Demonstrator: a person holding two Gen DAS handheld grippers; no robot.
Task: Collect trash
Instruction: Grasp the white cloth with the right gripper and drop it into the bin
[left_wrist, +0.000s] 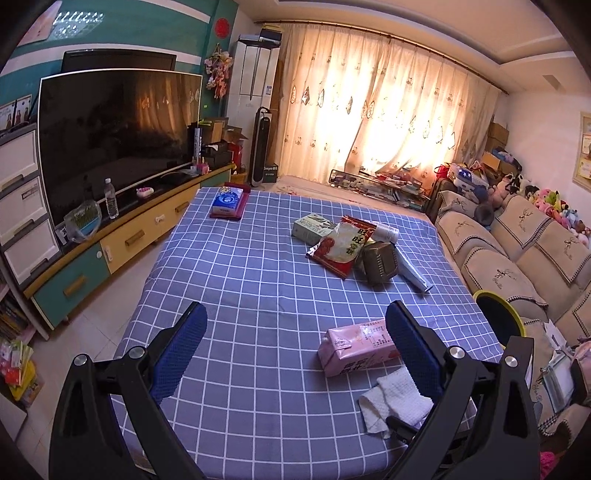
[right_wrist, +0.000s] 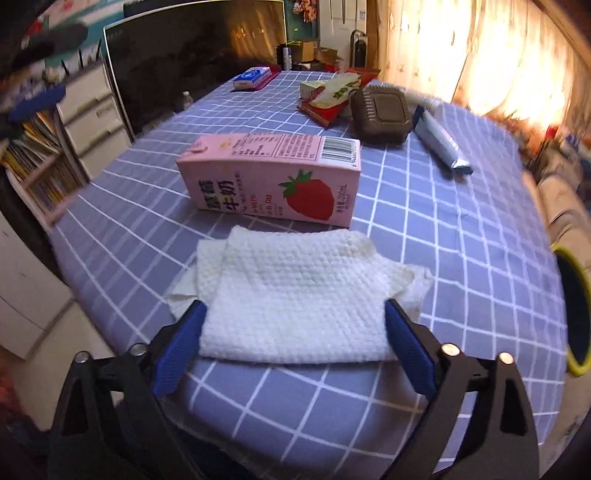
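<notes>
towel (right_wrist: 295, 295) edges behind fingers (right_wrist: 181, 339), bin (right_wrist: 572, 314) cropped

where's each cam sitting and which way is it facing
Left wrist: on the left gripper, angled down the table toward the curtains; open blue fingers show.
Right wrist: on the right gripper, low near the table edge; open blue fingers straddle the white paper towel.
Shared: pink milk carton, towel, brown container, checked tablecloth.

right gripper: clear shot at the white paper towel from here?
Probably yes. The right gripper stands open with the white paper towel flat between its fingers, nothing on top. The pink milk carton lies just beyond, apart from the grasp line.
</notes>
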